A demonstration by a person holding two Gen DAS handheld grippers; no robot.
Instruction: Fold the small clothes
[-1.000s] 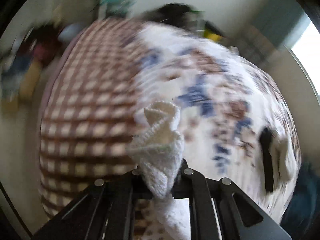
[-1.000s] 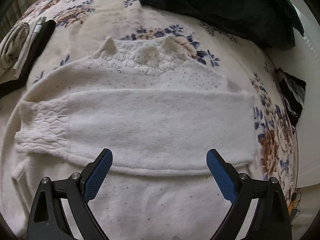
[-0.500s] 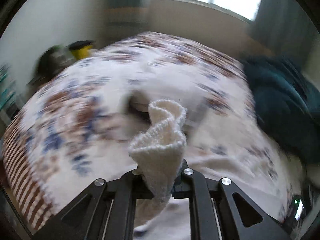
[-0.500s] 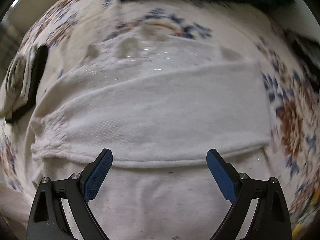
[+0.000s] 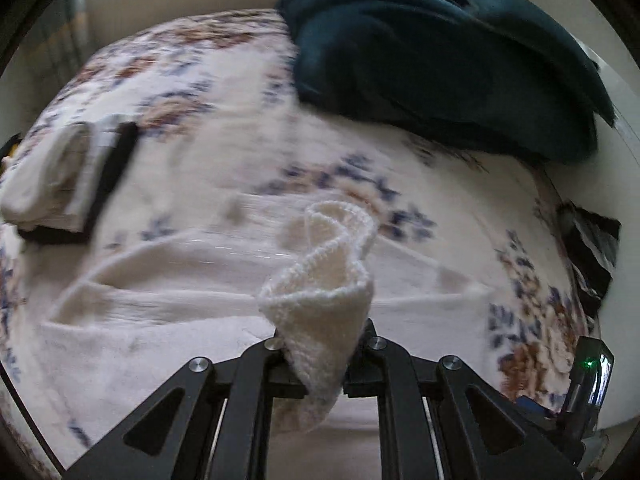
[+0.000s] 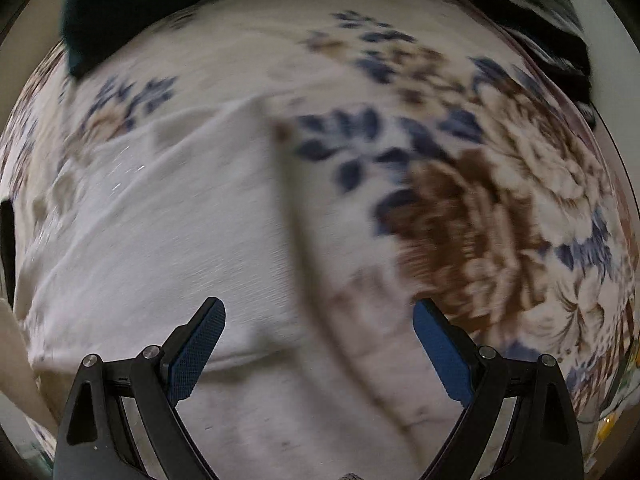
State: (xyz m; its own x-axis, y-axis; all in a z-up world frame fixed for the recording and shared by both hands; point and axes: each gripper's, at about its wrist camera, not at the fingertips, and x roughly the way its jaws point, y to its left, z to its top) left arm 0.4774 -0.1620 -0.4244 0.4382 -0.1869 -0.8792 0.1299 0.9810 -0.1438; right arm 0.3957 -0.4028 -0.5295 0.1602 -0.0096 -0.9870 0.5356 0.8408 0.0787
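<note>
White knitted sweater (image 5: 168, 312) lies spread flat on the bed (image 5: 208, 128), over a cream bedspread printed with blue and brown flowers. One ribbed cuff (image 5: 320, 280) of it is pinched in the left tongs (image 5: 322, 356), whose jaws are pressed together on the knit; the cuff stands up out of them in a curled, open loop, and the sleeve hangs down below the jaws. In the right wrist view the same sweater (image 6: 160, 232) fills the left half of the frame, its side edge running down the middle, with the flowered bedspread (image 6: 480, 184) bare to the right. The right tongs (image 6: 320, 356) hover over that edge with their blue-padded jaws set wide apart and nothing between them.

Beyond the sweater, toward the head of the bed, lies a heaped dark teal garment (image 5: 440, 52). To the left sits a folded pale cloth (image 5: 52, 176) with a black item (image 5: 108, 176) just beside it. A black and white cloth (image 5: 588, 252) lies at the right edge of the bed. Both views are blurred, so fine detail of the knit cannot be made out.
</note>
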